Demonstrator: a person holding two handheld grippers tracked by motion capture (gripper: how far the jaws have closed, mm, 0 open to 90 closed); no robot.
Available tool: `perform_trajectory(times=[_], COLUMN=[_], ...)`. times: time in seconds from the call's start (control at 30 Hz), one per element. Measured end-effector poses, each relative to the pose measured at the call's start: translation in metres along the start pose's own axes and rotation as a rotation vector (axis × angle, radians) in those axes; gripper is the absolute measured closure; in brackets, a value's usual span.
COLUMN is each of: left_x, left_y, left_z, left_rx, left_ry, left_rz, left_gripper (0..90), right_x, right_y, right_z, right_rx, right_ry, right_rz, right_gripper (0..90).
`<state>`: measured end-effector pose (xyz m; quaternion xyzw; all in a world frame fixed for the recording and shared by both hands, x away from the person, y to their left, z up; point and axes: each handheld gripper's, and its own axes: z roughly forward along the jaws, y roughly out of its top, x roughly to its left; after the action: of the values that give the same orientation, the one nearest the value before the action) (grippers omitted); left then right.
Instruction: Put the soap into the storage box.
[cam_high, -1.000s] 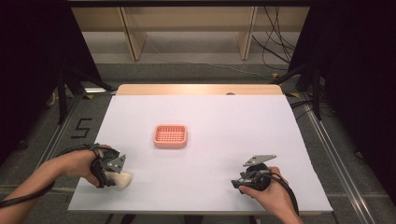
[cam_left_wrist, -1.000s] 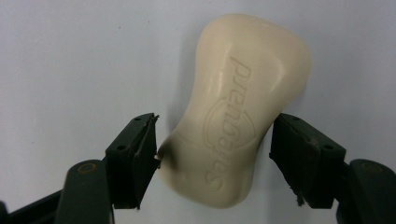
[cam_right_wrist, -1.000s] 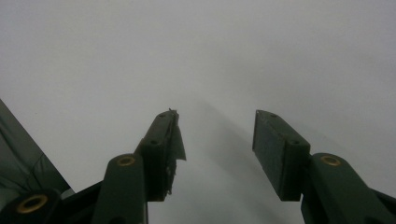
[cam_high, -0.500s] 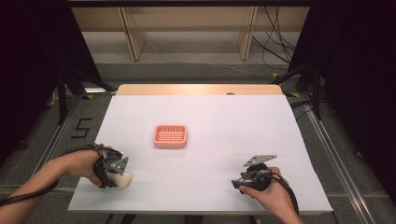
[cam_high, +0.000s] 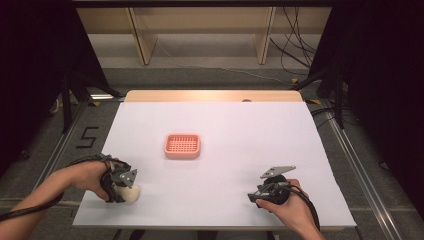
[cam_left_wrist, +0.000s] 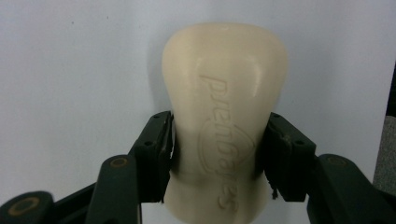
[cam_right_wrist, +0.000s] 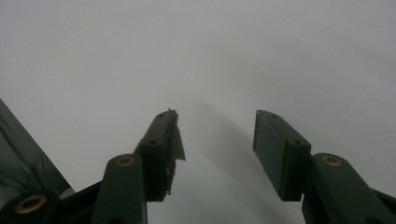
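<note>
While the left hand-held gripper (cam_left_wrist: 217, 154) has just been closing, it clamps the soap bar (cam_left_wrist: 224, 116); right hand-held gripper (cam_right_wrist: 217, 140) gapes.

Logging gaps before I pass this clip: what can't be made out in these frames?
- Cream soap bar: its near end is cut off by the bottom edge of the left gripper view; in the high view the left gripper covers most of it.
- Right gripper: jaw tips too small in the high view.
- Pink slotted soap dish: contents too small to tell.
</note>
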<state>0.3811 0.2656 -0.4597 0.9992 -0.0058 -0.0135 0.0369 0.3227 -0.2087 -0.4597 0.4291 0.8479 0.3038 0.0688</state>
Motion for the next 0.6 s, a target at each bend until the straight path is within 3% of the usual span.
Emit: perform_trajectory(times=[0.4,0.6], left_x=[0.0007,-0.0006], left_y=[0.0004,0.0026], left_z=[0.0021,0.0015], left_rx=[0.006,0.031], left_ry=[-0.009,-0.037], left_rz=[-0.018,-0.044], left_gripper=[46.4,47.8], right_x=[-0.0007,-0.001], right_y=[-0.0004,-0.0008], right_z=[0.0006,0.001], right_rx=[0.007,0.01], right_ry=[0.001,-0.003], right_rz=[-0.005,0.0], right_gripper=[49.9,49.9])
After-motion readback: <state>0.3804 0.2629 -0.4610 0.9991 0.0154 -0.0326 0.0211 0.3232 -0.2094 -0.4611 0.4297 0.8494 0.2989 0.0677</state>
